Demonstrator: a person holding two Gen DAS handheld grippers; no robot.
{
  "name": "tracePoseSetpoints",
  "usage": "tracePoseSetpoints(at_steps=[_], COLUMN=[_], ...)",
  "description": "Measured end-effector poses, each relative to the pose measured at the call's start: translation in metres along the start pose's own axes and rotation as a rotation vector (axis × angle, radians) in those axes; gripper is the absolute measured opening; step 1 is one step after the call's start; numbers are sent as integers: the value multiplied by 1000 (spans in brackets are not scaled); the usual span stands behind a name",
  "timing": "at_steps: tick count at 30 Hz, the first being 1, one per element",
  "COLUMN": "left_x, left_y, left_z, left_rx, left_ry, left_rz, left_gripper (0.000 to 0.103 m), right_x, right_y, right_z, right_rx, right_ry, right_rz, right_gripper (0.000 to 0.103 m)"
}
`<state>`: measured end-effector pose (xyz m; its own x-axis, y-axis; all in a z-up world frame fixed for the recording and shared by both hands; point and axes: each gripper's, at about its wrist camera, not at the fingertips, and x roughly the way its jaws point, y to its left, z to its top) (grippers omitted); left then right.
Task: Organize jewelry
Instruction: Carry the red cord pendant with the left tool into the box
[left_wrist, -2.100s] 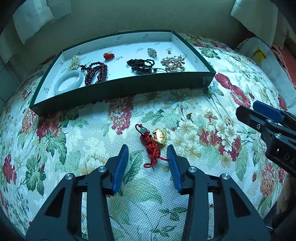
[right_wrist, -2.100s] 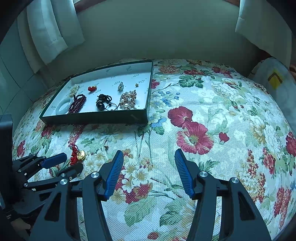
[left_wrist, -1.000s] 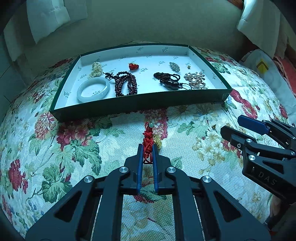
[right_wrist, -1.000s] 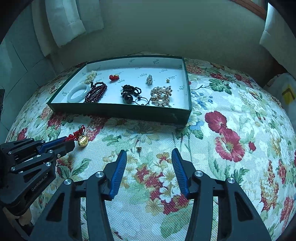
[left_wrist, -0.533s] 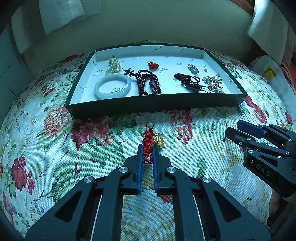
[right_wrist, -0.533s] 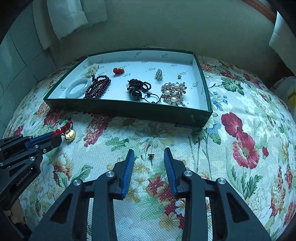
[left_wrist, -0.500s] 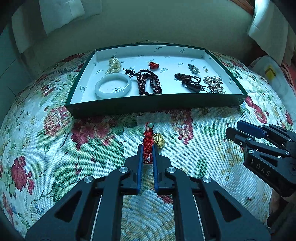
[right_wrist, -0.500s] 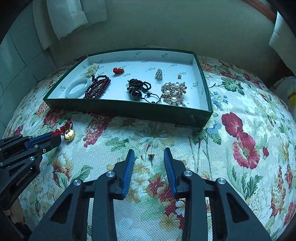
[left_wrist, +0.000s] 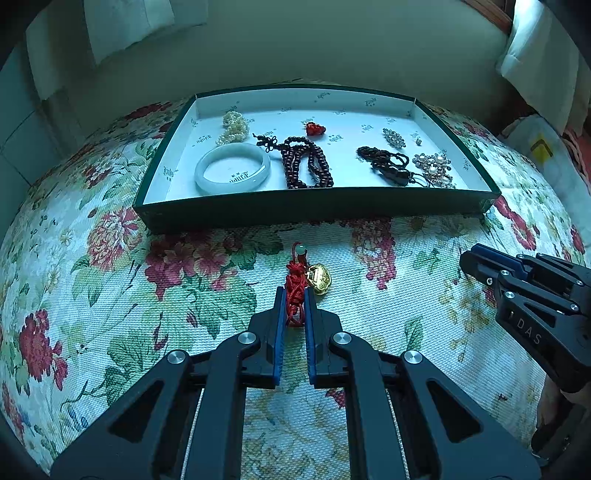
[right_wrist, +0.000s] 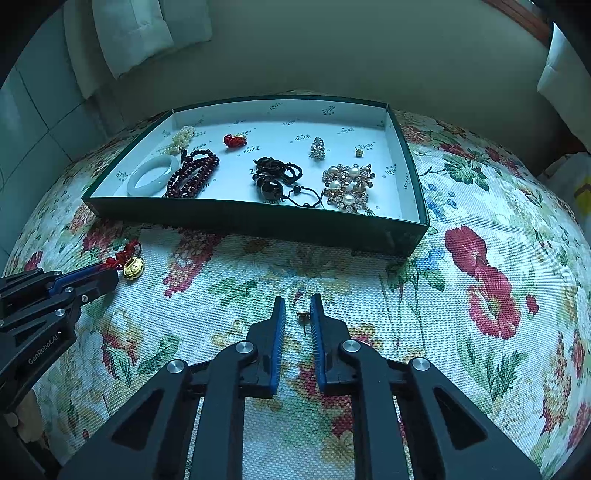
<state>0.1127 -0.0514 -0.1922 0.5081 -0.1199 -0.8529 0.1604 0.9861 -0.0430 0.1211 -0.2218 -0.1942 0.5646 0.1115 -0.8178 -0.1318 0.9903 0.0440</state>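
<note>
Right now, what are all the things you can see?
tray: one, green, white inside, on cloth
bangle: one, pale, tray left
beads: one string, dark red, tray middle
pearls: one strand, cream, tray back left
small charm: one, red, tray back
corded pendant: one, black, tray right
brooches: two, sparkly, tray right
knotted charm: one, red and gold, in left gripper
tiny earring: one, brownish, in right gripper
cloth: one, flowery, underneath
left gripper, right gripper: two, black and blue, closed
</note>
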Motion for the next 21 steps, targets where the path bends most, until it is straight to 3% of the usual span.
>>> tracePoseSetpoints(at_steps=[12,21], left_x=[-7,-32], left_y=[-1,-4], left_z=[-1,9], left_rx=[-1,7], left_ry=[-18,-73], left_rz=[0,-16], left_gripper=[9,9], right_x=[-7,-33], right_y=[0,9], right_z=[-3,10], right_rx=[11,14], right_ry=[-9,-72], right_rz=[3,28], right_gripper=[8,8])
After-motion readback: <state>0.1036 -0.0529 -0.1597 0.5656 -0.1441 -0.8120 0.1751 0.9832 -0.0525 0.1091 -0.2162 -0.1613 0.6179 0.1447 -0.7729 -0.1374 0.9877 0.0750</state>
